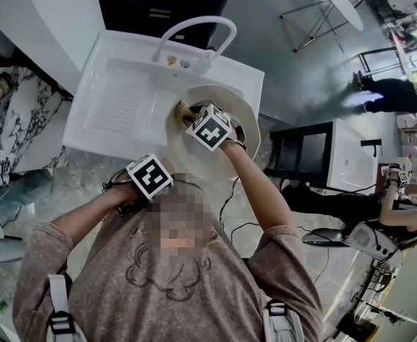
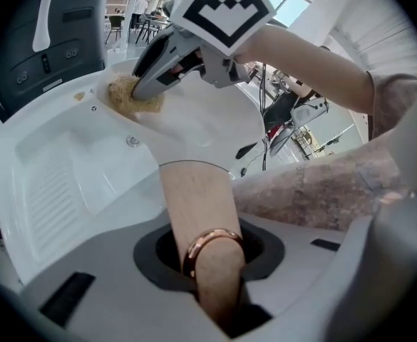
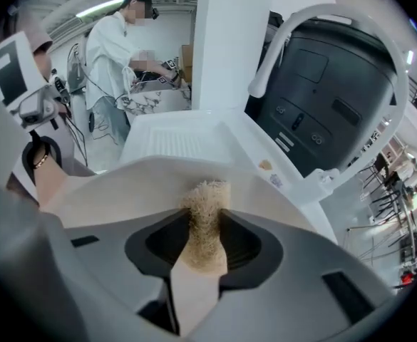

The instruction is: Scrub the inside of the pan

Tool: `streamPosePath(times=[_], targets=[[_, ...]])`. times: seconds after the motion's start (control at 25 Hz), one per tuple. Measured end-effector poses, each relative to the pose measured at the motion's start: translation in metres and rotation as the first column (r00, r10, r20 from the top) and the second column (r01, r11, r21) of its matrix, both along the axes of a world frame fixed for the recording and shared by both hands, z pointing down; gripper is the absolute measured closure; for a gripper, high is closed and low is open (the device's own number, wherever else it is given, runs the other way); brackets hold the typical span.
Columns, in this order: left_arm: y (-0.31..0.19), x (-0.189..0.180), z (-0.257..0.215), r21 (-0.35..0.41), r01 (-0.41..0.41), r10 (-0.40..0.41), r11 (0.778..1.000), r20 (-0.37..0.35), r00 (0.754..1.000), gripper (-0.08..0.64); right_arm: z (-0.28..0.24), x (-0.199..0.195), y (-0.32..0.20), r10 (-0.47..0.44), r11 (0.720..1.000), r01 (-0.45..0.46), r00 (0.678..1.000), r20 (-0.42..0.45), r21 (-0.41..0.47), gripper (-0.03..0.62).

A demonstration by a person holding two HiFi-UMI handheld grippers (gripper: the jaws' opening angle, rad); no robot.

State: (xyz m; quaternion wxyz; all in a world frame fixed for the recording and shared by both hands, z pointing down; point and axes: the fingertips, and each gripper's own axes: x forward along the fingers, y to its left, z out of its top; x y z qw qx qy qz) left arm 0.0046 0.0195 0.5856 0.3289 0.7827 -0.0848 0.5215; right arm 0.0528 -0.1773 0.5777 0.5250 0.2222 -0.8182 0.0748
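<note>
Left gripper (image 2: 212, 291) nearest us clamps pan handle (image 2: 194, 205); our right gripper (image 3: 202, 255) pinches scrubber (image 3: 207, 205) against pan (image 1: 245, 112) inside, over sink (image 1: 115, 98).

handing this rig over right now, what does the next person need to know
Left hand-held gripper: shut on the pan handle, holding the pan at the sink.
Right hand-held gripper: shut on the scrubber, which touches the pan's inside near its far rim.
Done: both grips set, scrubber in the pan.
Left: scrub the rest of the inside.
</note>
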Motion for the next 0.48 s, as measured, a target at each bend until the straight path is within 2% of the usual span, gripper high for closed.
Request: streamPosePath(times=[0.2, 0.48], targets=[[-0.001, 0.0, -0.002, 0.004, -0.006, 0.006, 1.0, 0.004, 1.0, 0.446, 0.005, 0.032, -0.033, 0.104, 0.992, -0.101, 0.994, -0.031, 0.071, 0.446], [-0.005, -0.003, -0.003, 0.001, 0.004, -0.004, 1.0, 0.012, 1.0, 0.446, 0.009, 0.073, -0.051, 0.179, 0.979, -0.169, 0.981, -0.076, 0.114, 0.446]])
